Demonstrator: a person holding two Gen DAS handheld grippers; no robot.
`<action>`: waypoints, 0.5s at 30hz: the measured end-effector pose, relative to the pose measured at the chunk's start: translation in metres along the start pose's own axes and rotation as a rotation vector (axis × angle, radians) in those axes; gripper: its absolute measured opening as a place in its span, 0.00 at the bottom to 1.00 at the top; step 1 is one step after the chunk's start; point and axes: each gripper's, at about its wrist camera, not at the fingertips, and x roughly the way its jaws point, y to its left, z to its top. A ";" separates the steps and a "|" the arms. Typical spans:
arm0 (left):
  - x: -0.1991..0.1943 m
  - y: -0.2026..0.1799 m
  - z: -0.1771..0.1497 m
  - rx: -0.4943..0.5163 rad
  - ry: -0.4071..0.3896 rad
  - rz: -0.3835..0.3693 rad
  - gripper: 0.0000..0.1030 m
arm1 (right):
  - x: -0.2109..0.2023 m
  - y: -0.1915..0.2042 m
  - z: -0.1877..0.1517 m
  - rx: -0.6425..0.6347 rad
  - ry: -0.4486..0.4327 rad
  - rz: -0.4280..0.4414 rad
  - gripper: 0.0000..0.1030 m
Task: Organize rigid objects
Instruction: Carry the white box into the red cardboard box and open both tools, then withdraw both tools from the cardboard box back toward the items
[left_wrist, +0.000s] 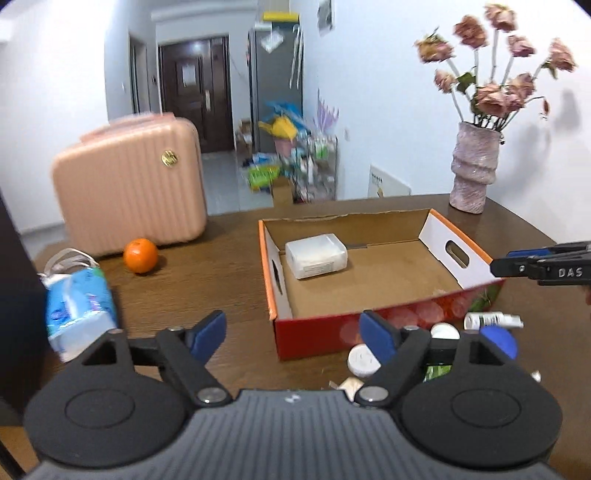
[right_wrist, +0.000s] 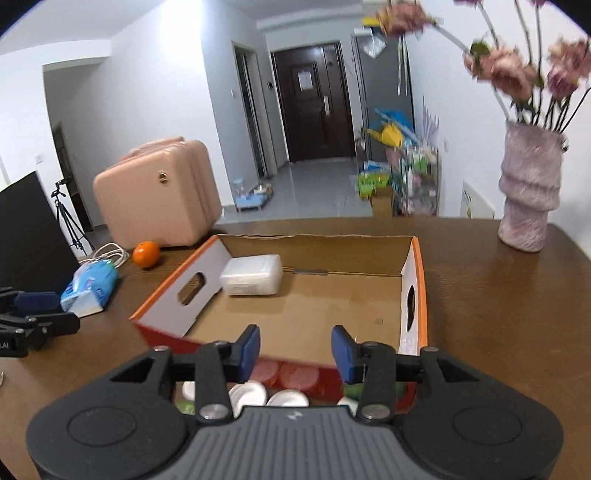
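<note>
Now both hand-held grippers (left_wrist: 291, 332) (right_wrist: 295, 349) — apart (empty)

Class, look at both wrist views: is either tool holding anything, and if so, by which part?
Nothing is held. The left tool and the right tool both stand open with empty gaps; the white plastic case lies alone in the cardboard box.

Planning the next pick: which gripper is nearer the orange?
Left. The left gripper hovers at the table's near edge on the orange's side of the cardboard box; the right gripper is beyond that box's other side.
</note>
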 end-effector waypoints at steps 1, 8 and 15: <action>-0.009 -0.004 -0.007 0.010 -0.017 0.012 0.81 | -0.008 0.004 -0.006 -0.003 -0.012 0.000 0.51; -0.060 -0.013 -0.048 -0.014 -0.099 0.036 0.88 | -0.060 0.023 -0.050 0.004 -0.061 -0.007 0.57; -0.094 -0.024 -0.090 -0.058 -0.132 0.023 0.93 | -0.095 0.017 -0.094 0.069 -0.117 -0.046 0.62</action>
